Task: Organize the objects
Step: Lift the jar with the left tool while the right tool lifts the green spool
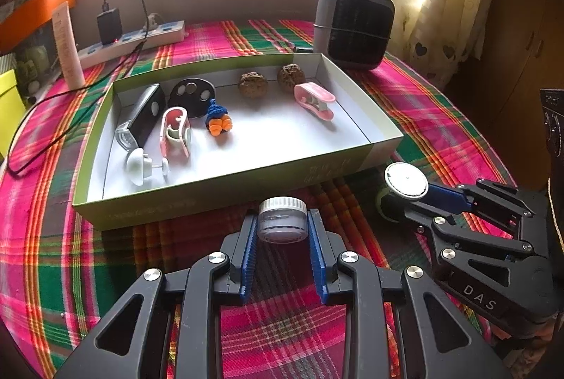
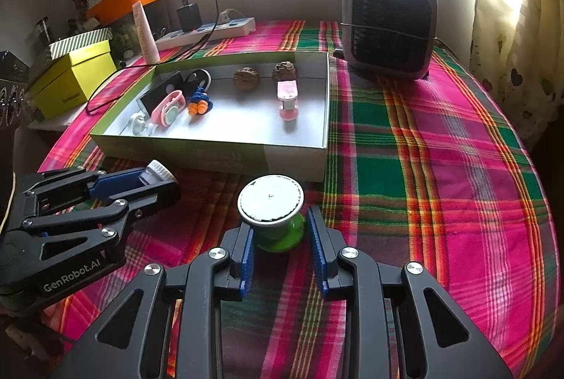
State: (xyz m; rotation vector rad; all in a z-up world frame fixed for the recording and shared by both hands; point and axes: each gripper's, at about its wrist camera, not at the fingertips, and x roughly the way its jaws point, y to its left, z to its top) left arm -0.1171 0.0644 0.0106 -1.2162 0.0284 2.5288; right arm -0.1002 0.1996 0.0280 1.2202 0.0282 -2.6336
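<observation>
Jar [image 1: 281,220] clamped upright in left gripper [image 1: 281,231], just short of box's [image 1: 225,181] near wall. Spool [image 2: 271,213] between right gripper's [image 2: 282,231] narrowed fingers, whether pressed unclear, beside box's near right corner. Box straight ahead of both; each load probably needs lifting over that wall.

jar [image 1: 281,219] and spool [image 1: 405,187] before box [image 1: 225,181]; heater [image 1: 354,25] behind box.
</observation>
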